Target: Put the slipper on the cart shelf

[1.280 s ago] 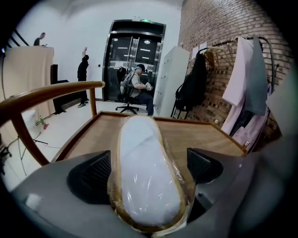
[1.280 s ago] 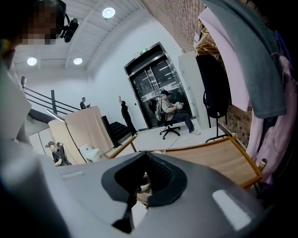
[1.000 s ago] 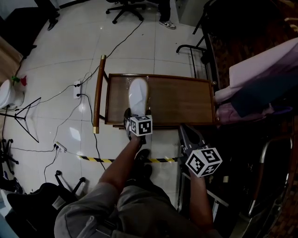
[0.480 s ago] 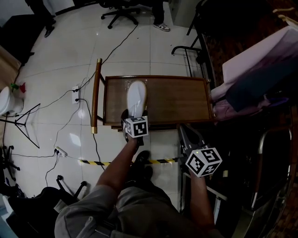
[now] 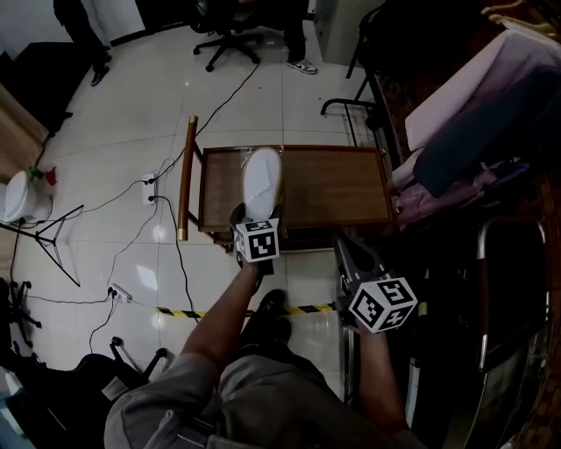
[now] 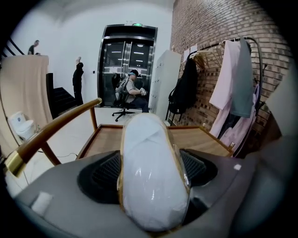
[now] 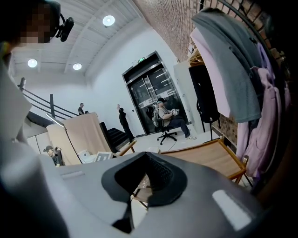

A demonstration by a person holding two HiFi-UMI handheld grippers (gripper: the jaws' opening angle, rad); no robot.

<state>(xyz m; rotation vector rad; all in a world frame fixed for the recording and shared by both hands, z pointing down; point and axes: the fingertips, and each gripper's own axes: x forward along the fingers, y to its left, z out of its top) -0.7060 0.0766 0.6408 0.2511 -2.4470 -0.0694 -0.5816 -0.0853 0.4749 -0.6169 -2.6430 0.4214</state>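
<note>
A white slipper wrapped in clear film lies lengthways on the left part of the wooden cart shelf, toe pointing away from me. My left gripper is at its heel by the shelf's near edge. In the left gripper view the slipper fills the space between the two dark pads, which touch its sides, with the shelf beyond. My right gripper hangs in front of the cart's near right side, off the shelf, holding nothing. Its jaws look shut.
The cart's wooden handle stands at its left end. A rack of hanging clothes crowds the right side. Cables and yellow-black tape run across the tiled floor. A tripod and office chair stand farther off.
The head view has shifted a little. The slipper stays on the shelf with my left gripper at its heel, and the right gripper has hardly moved.
</note>
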